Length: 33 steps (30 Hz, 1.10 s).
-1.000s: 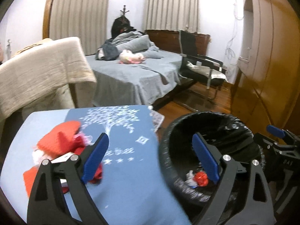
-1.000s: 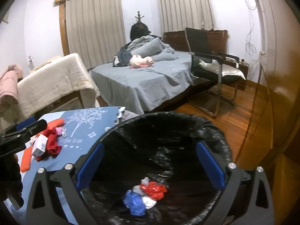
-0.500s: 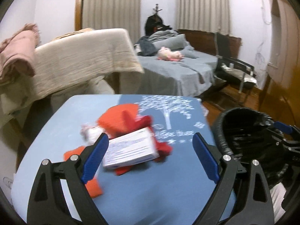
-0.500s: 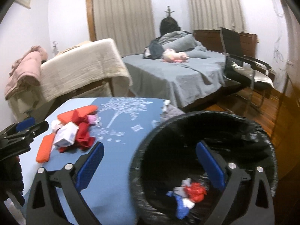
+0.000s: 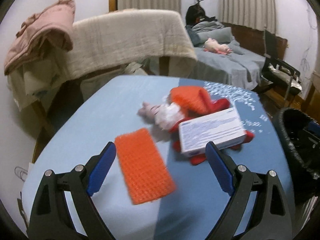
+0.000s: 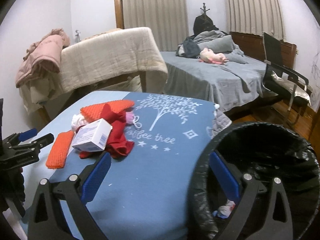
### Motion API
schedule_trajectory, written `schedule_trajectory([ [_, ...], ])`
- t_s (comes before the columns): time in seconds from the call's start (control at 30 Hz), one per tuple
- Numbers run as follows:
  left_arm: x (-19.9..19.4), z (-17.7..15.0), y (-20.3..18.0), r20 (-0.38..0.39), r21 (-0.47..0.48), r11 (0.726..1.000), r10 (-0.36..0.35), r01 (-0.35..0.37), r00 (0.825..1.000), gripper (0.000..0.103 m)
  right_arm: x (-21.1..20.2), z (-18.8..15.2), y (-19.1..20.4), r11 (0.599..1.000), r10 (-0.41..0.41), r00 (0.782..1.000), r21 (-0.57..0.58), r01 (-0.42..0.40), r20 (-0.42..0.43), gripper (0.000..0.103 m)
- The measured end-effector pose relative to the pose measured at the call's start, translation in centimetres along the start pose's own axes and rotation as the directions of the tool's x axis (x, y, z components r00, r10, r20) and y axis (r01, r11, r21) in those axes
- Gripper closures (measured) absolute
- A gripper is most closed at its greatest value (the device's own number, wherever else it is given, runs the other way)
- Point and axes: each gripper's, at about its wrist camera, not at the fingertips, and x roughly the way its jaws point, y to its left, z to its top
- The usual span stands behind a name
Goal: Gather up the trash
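Both tongs, left (image 5: 160,160) and right (image 6: 158,172), gape empty; grabbing the orange mesh pad (image 5: 143,166) could nudge the white box (image 5: 212,133) off its heap.

On the blue-covered worktop (image 6: 160,170) lies a small heap of trash: a white printed box (image 6: 93,135) tilted on crumpled red cloth (image 6: 118,138), an orange mesh pad (image 6: 109,107) behind them, and a pale pink-and-white wad (image 5: 160,114) beside it. A second orange mesh pad (image 5: 143,166) lies flat, just apart. The black-lined trash bin (image 6: 266,172) stands against the worktop's edge, a few scraps (image 6: 225,210) at its bottom.
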Motion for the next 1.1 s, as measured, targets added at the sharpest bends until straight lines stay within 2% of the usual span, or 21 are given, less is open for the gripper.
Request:
schedule_trajectory([
  [0.27,2.9,-1.9,1.9,-0.086,-0.042,0.999,0.016,-0.020,0.996,0.015,2.7,-0.9,2.0,1.000,0.014,0.999,-0.023,-0.015,-0.045,0.006],
  [0.37,3.8,-2.1,2.2,-0.116,-0.052,0.999,0.011,-0.017,0.993,0.019,3.2,-1.1,2.4,0.999,0.021,0.998,-0.026,-0.022,-0.060,0.006],
  [0.67,5.8,-2.6,2.2,-0.195,-0.060,0.998,-0.019,0.007,0.981,0.039,4.3,-1.0,3.3,0.998,0.039,0.996,-0.038,-0.042,-0.075,0.006],
  [0.93,5.7,-2.7,1.5,-0.191,-0.038,0.998,-0.055,0.048,0.980,0.079,4.8,-1.0,3.8,0.998,0.054,0.995,-0.040,-0.057,-0.081,0.006],
  [1.1,5.2,-2.5,1.3,-0.165,-0.041,0.998,-0.052,0.046,0.985,0.082,4.8,-0.6,4.1,0.997,0.064,0.995,-0.043,-0.067,-0.071,0.006],
])
